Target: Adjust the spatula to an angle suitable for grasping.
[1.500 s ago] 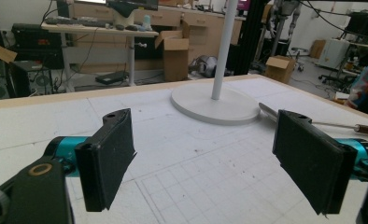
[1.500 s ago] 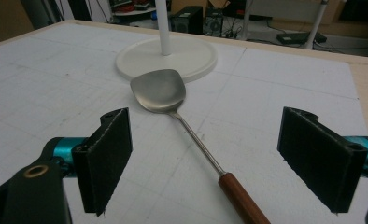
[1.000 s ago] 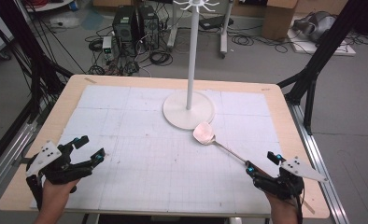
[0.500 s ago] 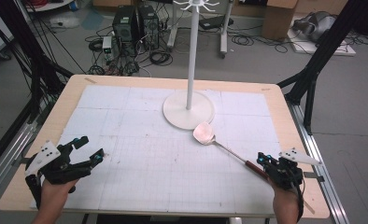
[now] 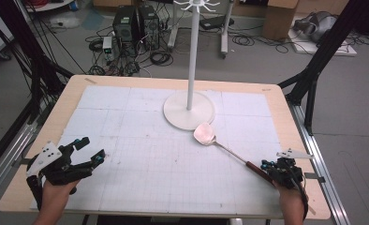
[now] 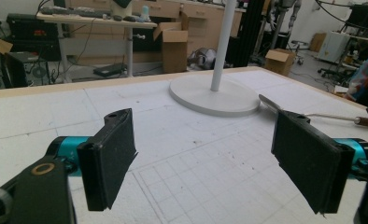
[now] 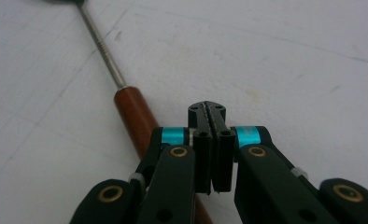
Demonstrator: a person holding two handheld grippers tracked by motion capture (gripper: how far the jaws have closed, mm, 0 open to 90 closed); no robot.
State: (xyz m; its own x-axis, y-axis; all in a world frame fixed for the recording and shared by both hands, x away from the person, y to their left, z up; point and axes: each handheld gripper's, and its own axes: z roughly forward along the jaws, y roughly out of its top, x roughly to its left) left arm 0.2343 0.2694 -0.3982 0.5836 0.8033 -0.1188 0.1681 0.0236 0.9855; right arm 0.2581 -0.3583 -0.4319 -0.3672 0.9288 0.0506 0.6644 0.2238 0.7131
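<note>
A metal spoon with a round bowl (image 5: 204, 133), thin shaft and red-brown wooden handle (image 5: 256, 169) lies on the white mat, pointing from the stand toward the near right corner. My right gripper (image 5: 269, 168) sits at the handle's end. In the right gripper view its jaws are pressed together on nothing (image 7: 207, 110), and the handle (image 7: 134, 113) runs just left of them, under the left finger. My left gripper (image 5: 91, 149) rests at the near left, wide open and empty (image 6: 208, 149).
A white hook stand rises from a round base (image 5: 188, 111) at the middle back of the mat, with the spoon bowl just off its rim. The base (image 6: 215, 95) lies ahead in the left gripper view. Wooden table edges (image 5: 295, 140) frame the mat.
My right gripper has turned and shifted a little left onto the end of the spoon handle. The left gripper and the spoon have stayed put.
</note>
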